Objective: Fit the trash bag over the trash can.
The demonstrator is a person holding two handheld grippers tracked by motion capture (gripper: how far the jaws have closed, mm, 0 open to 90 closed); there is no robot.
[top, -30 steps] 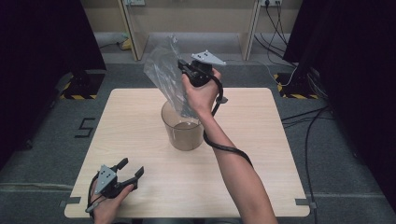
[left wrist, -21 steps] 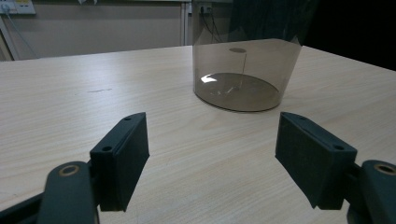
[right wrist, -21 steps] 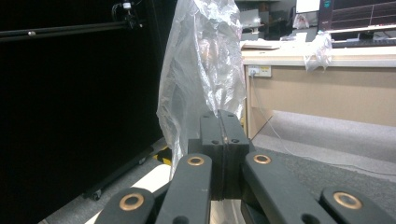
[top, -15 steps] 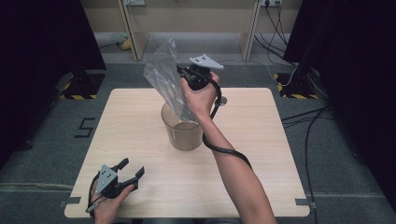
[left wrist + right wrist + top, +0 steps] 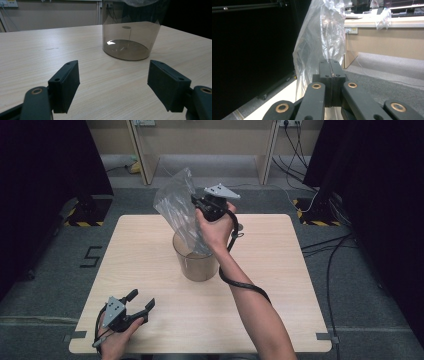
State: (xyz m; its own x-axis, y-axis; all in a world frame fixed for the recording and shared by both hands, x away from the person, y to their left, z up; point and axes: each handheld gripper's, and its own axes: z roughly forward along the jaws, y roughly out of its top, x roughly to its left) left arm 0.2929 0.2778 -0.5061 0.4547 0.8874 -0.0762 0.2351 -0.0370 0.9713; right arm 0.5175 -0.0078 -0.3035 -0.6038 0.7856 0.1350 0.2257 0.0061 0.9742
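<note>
A clear plastic bag (image 5: 177, 207) hangs in the air above a smoky transparent bin (image 5: 196, 260) at the table's middle, its lower end trailing into the bin's mouth. My right gripper (image 5: 196, 201) is shut on the bag's edge, held up over the bin. In the right gripper view the jaws are pressed together with the crinkled bag (image 5: 322, 40) pinched between them. My left gripper (image 5: 142, 301) rests open near the table's front left corner with nothing in it. In the left gripper view the bin (image 5: 130, 35) stands ahead of the wide-apart pads (image 5: 65, 87).
The light wooden table (image 5: 280, 270) has free surface around the bin. Dark curtains flank both sides, with wooden furniture legs at the back. Cables lie on the grey floor at right. A black cable trails from the right gripper along the forearm.
The right gripper with the bag has drifted slightly left and back above the bin. The left gripper has stayed put.
</note>
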